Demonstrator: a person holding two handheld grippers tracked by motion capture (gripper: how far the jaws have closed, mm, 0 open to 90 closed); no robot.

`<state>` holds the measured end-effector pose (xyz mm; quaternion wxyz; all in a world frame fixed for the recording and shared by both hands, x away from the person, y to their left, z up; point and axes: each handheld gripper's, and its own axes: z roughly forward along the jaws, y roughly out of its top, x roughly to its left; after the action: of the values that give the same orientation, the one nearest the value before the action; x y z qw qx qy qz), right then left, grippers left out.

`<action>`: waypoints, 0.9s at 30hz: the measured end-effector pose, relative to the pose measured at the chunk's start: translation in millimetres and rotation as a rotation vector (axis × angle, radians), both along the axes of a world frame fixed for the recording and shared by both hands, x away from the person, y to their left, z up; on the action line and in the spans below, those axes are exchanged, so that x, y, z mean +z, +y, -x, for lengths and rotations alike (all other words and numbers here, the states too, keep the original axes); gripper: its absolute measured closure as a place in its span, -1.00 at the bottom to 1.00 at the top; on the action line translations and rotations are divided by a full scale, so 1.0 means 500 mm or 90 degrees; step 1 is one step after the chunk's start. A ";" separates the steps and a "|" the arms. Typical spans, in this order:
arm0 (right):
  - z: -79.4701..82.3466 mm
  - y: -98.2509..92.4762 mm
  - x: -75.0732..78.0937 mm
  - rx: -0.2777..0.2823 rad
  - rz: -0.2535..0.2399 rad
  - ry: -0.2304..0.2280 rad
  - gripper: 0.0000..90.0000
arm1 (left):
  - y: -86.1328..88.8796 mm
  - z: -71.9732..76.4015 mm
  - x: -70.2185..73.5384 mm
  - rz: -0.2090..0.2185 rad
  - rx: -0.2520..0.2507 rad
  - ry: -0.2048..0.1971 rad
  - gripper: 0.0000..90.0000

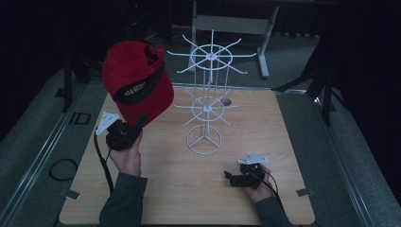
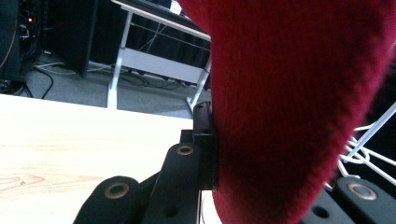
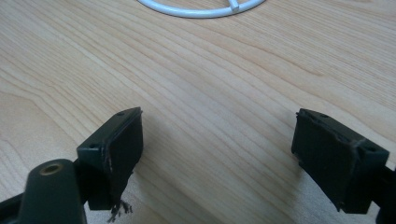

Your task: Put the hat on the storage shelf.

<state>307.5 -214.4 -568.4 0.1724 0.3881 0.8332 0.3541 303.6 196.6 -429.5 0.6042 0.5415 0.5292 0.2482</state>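
left gripper (image 1: 124, 133) clamped on brim of red cap (image 1: 137, 80), held aloft over table's left side | white wire rack (image 1: 208, 97) stands just right of cap, upper hooks level with crown | right gripper (image 1: 241, 177) spread wide, empty, low near table (image 1: 189, 189), farther from cap

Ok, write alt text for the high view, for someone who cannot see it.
A person's left gripper holds a red cap raised above a wooden table, beside a white wire display rack standing on it. The right gripper rests open and empty near the table's front edge.
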 end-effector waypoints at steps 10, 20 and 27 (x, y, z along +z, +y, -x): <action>0.000 0.000 0.000 -0.001 -0.001 0.001 -0.63 | -0.004 -0.002 0.017 0.007 -0.002 -0.015 0.90; 0.000 0.000 0.000 -0.001 0.000 0.001 -0.63 | -0.011 -0.002 0.034 0.010 -0.006 -0.030 0.90; 0.000 0.000 0.000 0.000 0.000 0.001 -0.63 | -0.011 0.001 0.044 0.010 -0.007 -0.040 0.90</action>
<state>307.4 -214.3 -568.3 0.1721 0.3886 0.8331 0.3541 303.2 190.9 -407.6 0.6263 0.5316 0.5088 0.2574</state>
